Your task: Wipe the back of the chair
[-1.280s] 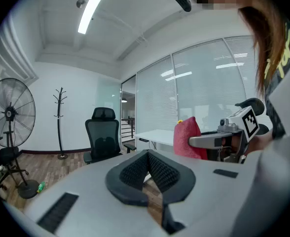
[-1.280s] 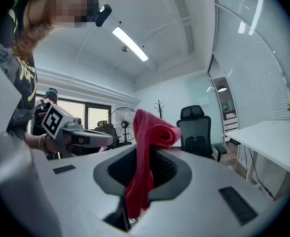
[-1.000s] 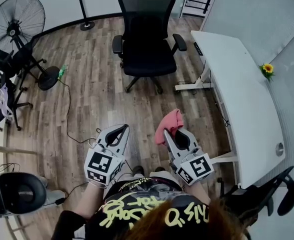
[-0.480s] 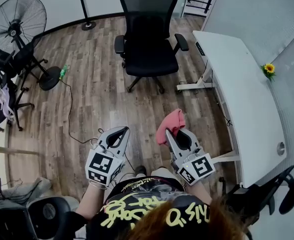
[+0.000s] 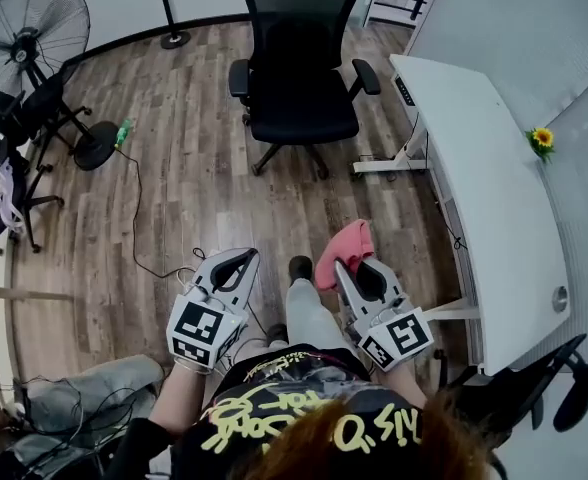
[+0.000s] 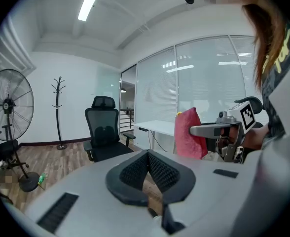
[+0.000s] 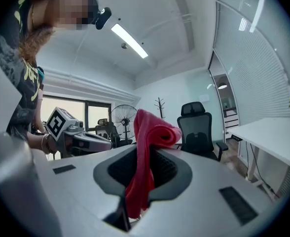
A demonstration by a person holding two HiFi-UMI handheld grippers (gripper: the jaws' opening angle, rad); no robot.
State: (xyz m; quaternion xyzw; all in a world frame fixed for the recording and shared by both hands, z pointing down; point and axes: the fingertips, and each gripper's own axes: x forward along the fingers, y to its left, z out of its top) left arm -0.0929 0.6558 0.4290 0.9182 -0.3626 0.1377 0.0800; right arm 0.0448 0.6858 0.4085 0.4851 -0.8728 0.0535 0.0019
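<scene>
A black mesh office chair (image 5: 299,68) stands on the wood floor ahead, seat toward me and its back (image 5: 299,3) on the far side. My right gripper (image 5: 354,270) is shut on a red cloth (image 5: 344,248) that folds over its tips. The right gripper view shows the cloth (image 7: 146,147) hanging between the jaws, with the chair (image 7: 199,130) far beyond. My left gripper (image 5: 236,265) is held beside it, shut with nothing in it. In the left gripper view its pads (image 6: 157,167) meet at the tip, and the chair (image 6: 104,132) is well away.
A white desk (image 5: 474,168) runs along the right, with a small sunflower (image 5: 542,138) past its far side. A standing fan (image 5: 29,28) and dark stands are at the left. A cable (image 5: 134,218) crosses the floor. Another dark chair (image 5: 534,388) sits at lower right. My leg (image 5: 309,313) shows between the grippers.
A leg has swung forward between the grippers as the person steps toward the chair. Both grippers keep their pose, and the cloth stays held.
</scene>
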